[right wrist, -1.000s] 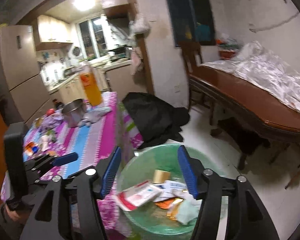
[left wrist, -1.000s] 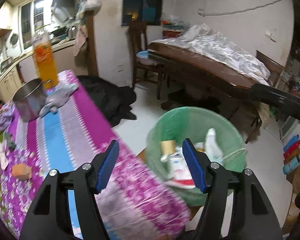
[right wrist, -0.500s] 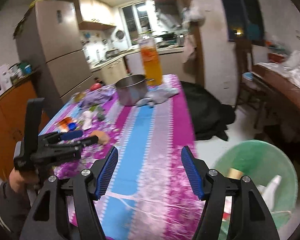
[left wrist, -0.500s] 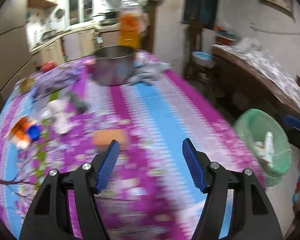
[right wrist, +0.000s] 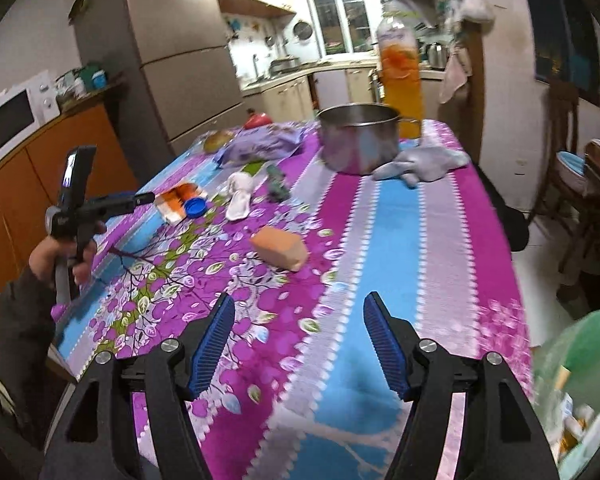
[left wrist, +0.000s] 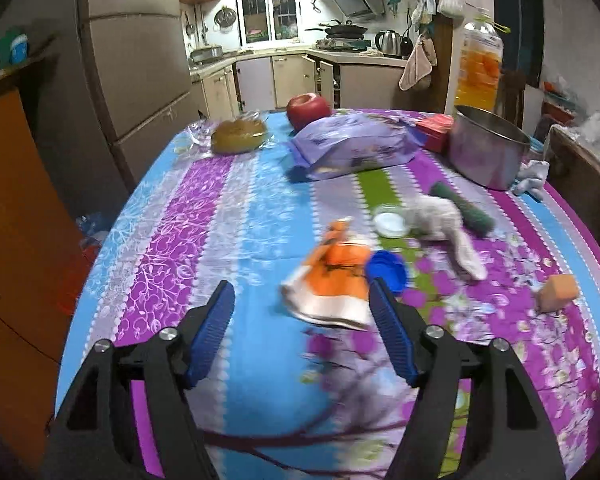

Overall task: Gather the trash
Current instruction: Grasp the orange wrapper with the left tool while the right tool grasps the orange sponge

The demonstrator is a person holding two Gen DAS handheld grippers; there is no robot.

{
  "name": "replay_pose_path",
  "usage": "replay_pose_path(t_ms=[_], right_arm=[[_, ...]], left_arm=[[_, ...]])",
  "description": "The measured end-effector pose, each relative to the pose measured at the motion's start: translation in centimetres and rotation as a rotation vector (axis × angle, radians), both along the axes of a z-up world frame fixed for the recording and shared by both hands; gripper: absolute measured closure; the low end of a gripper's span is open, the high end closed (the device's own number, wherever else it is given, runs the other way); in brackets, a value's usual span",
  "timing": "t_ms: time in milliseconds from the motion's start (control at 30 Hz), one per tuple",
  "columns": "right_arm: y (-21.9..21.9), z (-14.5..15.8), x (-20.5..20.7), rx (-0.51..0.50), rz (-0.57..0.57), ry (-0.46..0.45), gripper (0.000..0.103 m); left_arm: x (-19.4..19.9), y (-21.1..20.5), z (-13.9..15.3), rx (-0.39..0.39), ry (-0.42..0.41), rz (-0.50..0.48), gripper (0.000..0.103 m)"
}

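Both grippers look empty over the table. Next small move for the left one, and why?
Probably ease the left gripper forward and down onto the orange wrapper. Its jaws, which have just been opening, stand wide with nothing between them, and the wrapper lies flat on the tablecloth just ahead, beside the blue cap. It looks like the nearest trash; the right gripper is farther off.

Home kitchen: fridge [right wrist: 188, 60], microwave [right wrist: 12, 120], cabinets [left wrist: 256, 80]

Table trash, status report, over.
Left gripper and right gripper open, empty. Orange wrapper just ahead of left, blue cap beside it. Nothing blocking.
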State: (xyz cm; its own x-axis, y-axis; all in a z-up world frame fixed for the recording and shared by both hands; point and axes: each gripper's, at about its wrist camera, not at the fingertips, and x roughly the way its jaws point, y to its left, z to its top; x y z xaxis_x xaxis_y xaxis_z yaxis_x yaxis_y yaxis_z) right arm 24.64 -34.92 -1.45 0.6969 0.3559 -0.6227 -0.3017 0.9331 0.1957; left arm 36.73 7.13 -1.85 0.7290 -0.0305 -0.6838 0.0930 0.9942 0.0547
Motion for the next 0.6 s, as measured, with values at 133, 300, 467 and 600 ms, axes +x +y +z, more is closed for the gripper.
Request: replay_pose_path(t_ms=[133,300,467,600], right_arm=[[2.7,-1.1,2.6,-0.072,0.086,0.016,0.034],[6.2,-1.5,6.6,-0.227,0.243,0.017,0.034],[9.0,-1.6,10.9,-0.388,0.394,0.064,0.034],[10.6,-3.0,13.3,-0.474,0.485,0.129,0.034]], left_arm=[[1.6,0.4,-1.2,-0.007,0.026,-0.061,0.036],[3.1,0.2,-2.1,-0.032,0.039,-0.09,0.036],[4.1,0.3,-2.5,-0.03,0.048,-0.119,0.037],[4.8,0.3,-2.9,-0.04,0.068,-0.141,0.045]])
